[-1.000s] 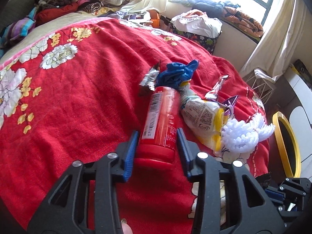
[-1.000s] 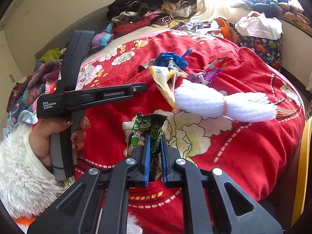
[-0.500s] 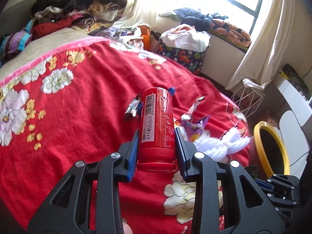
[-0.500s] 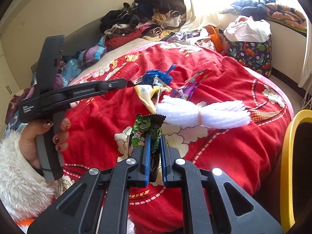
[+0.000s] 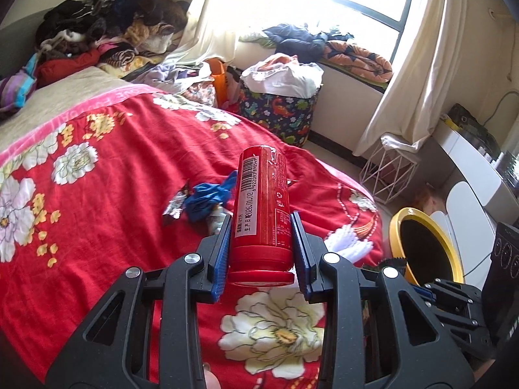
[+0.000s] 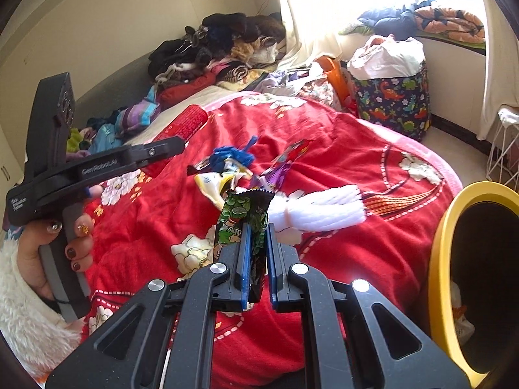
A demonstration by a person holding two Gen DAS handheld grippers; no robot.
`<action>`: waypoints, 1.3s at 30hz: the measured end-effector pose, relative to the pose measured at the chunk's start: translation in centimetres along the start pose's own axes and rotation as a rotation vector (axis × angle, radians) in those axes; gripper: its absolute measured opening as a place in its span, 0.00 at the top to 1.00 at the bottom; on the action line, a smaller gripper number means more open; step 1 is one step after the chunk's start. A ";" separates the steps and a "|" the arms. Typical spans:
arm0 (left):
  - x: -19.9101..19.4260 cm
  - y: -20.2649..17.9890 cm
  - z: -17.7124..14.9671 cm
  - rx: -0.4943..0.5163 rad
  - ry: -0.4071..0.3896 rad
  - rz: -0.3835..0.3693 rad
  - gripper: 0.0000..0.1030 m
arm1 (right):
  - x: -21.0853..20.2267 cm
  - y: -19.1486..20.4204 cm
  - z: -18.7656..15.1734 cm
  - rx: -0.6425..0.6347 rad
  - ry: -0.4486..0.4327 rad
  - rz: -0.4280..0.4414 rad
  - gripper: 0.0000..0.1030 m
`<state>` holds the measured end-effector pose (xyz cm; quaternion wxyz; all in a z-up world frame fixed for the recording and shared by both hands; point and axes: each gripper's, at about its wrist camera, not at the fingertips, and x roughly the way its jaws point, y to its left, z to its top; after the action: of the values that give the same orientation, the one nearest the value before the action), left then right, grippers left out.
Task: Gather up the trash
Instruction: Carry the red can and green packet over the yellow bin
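Left gripper: it's clamped on the red canister, blue pads squeezing both sides near the cap end, canister clear of the red bedspread.
Leftover trash: a blue crumpled piece and a silver wrapper lie just beyond the canister; the white tassel bundle sits between them and the bed's edge.
Right gripper: jaws nearly closed, pinching the green snack wrapper upright, off the bed.
Step in hand: both loads lifted, carry to the bin looks underway.
Yellow-rimmed bin: on the floor just past the bed's right edge, mouth dark and open.
Next move: a judgement — swing each load right over the rim, then release; the wrapper is nearer.
Room to move: the path over the bed edge looks free; the white wire basket stands beyond the bin, and the two grippers are close, so going one at a time seems safer.
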<state>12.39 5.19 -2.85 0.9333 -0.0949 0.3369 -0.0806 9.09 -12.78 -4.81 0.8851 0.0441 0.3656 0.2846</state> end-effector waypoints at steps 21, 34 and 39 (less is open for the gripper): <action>-0.4 -4.1 0.2 0.053 -0.016 -0.057 0.74 | -3.4 -3.9 0.9 0.084 -0.090 -0.072 0.91; -0.3 -6.2 0.3 0.072 -0.023 -0.083 0.74 | -5.3 -6.3 1.1 0.128 -0.134 -0.114 0.91; -0.3 -7.2 0.2 0.083 -0.024 -0.093 0.74 | -6.1 -7.4 1.0 0.150 -0.152 -0.135 0.91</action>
<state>11.69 -1.65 -0.81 0.9357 -0.0725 0.3170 -0.1369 9.76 -22.13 -2.44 0.9216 0.1068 0.3199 0.1924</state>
